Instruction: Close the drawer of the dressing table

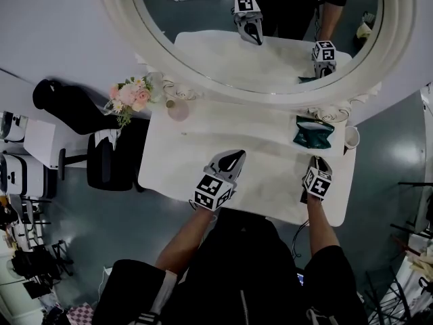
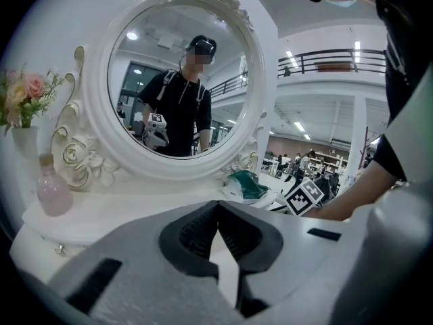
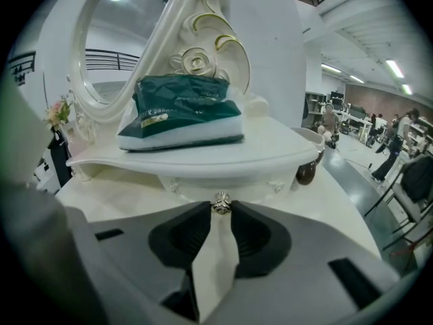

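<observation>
The white dressing table [image 1: 203, 175] stands under a big oval mirror [image 1: 270, 19]. My right gripper [image 3: 221, 213] points down at a small drawer front [image 3: 250, 185] beneath the right-hand shelf [image 3: 270, 151]. Its tips are shut on the drawer's little silver knob [image 3: 221, 204]. The drawer front sits close under the shelf's edge; I cannot tell whether a gap is left. In the head view the right gripper [image 1: 318, 166] is at the table's right end. My left gripper [image 1: 235, 158] hovers over the tabletop's middle. Its jaws [image 2: 216, 206] are shut on nothing.
A green tissue pack [image 3: 179, 110] lies on the right shelf, with a white cup [image 1: 352, 137] beside it. A pink bottle [image 2: 53, 188] and a vase of flowers [image 1: 130, 97] stand at the table's left end. A black chair [image 1: 101, 158] is left of the table.
</observation>
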Demonstrator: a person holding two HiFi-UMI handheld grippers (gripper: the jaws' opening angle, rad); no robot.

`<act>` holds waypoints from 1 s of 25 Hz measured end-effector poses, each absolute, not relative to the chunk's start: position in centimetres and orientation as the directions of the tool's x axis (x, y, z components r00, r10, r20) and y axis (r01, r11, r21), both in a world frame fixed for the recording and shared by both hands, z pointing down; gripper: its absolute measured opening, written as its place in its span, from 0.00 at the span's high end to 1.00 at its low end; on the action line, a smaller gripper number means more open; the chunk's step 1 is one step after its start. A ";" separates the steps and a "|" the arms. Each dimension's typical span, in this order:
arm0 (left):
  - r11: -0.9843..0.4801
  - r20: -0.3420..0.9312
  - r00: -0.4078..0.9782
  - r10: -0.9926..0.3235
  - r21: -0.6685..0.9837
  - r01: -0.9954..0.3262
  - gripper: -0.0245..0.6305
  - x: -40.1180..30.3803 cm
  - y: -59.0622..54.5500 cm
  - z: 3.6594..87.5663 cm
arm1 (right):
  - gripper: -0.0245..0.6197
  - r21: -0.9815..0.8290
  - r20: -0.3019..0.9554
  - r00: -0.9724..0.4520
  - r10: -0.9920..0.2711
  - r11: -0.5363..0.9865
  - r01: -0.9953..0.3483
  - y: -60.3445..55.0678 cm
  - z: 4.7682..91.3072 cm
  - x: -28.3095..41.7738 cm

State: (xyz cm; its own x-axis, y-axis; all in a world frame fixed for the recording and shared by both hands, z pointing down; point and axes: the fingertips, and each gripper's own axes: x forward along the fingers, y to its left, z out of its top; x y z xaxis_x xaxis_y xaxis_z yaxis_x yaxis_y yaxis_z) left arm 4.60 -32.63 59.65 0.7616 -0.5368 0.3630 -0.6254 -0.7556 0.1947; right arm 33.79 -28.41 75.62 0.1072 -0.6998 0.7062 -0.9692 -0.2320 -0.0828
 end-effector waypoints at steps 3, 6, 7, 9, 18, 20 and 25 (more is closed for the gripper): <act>-0.753 0.364 0.759 -0.540 0.194 -0.629 0.96 4.3 -32.8 59.7 | 0.81 -0.079 0.707 0.110 -0.699 -0.232 -0.969 -28.7 75.6 33.9; -0.751 0.366 0.757 -0.541 0.195 -0.631 0.96 4.2 -32.8 59.8 | 0.81 -0.082 0.704 0.107 -0.702 -0.230 -0.970 -28.8 75.7 34.0; -0.751 0.367 0.757 -0.541 0.195 -0.631 0.96 4.2 -32.8 59.9 | 0.81 -0.081 0.703 0.108 -0.703 -0.230 -0.970 -28.8 75.7 34.0; -0.750 0.368 0.755 -0.542 0.193 -0.632 0.96 4.0 -32.9 59.9 | 0.81 -0.081 0.701 0.107 -0.705 -0.229 -0.970 -28.8 75.7 33.9; -0.753 0.352 0.757 -0.551 0.180 -0.632 0.96 3.7 -33.5 59.0 | 0.76 -0.024 0.715 0.112 -0.690 -0.184 -0.983 -28.0 75.7 33.3; -0.756 0.347 0.759 -0.551 0.177 -0.630 0.96 3.7 -33.4 58.7 | 0.76 -0.027 0.707 0.114 -0.698 -0.188 -0.982 -27.2 75.4 33.0; -0.767 0.321 0.767 -0.555 0.160 -0.622 0.96 3.6 -33.5 57.5 | 0.85 -0.049 0.674 0.113 -0.730 -0.196 -0.979 -25.6 73.8 32.6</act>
State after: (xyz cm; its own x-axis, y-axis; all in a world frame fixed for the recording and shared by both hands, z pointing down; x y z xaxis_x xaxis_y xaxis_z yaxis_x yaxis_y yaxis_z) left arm 3.60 -33.49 57.54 0.7674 -0.5553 0.3206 -0.6217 -0.7668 0.1599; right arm 32.59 -25.59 73.79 0.1127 -0.7303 0.6738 -0.9793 -0.1962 -0.0489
